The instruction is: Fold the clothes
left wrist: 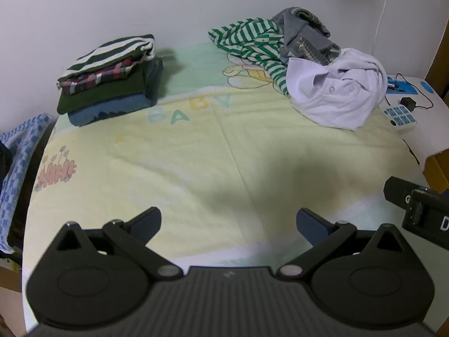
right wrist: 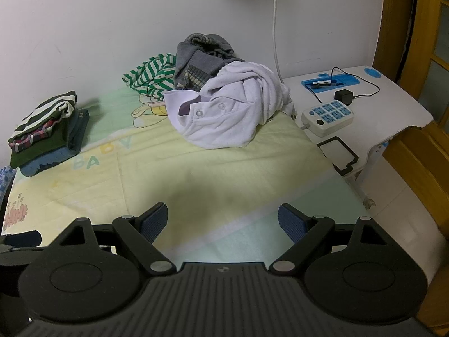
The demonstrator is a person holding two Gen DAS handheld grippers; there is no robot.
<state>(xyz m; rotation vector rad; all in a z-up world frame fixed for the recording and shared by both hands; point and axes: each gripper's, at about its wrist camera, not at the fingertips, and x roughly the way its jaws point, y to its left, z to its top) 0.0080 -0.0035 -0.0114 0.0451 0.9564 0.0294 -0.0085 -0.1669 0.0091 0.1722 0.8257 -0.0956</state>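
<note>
The yellow blanket [right wrist: 196, 168] covers the bed, its near centre bare, likely kept free as folding space. Far right lies the unfolded heap: white shirt [right wrist: 227, 115], green-striped garment [right wrist: 151, 73], grey sweater [right wrist: 199, 59]. Far left sits the folded stack [left wrist: 109, 81]. Left gripper [left wrist: 228, 221] and right gripper [right wrist: 223, 219] hover near, jaws apart, holding nothing.

A neat stack of folded clothes [left wrist: 110, 80] is seen on the yellow baby blanket [left wrist: 196, 151], at its far left corner: a dark striped top uppermost, then plaid, dark green and blue pieces. At the blanket's far right corner an unfolded heap is piled: a white buttoned shirt [right wrist: 230, 109] in front, touching a crumpled green-striped garment [right wrist: 151, 74] and a grey knit sweater [right wrist: 202, 61] behind.
</note>
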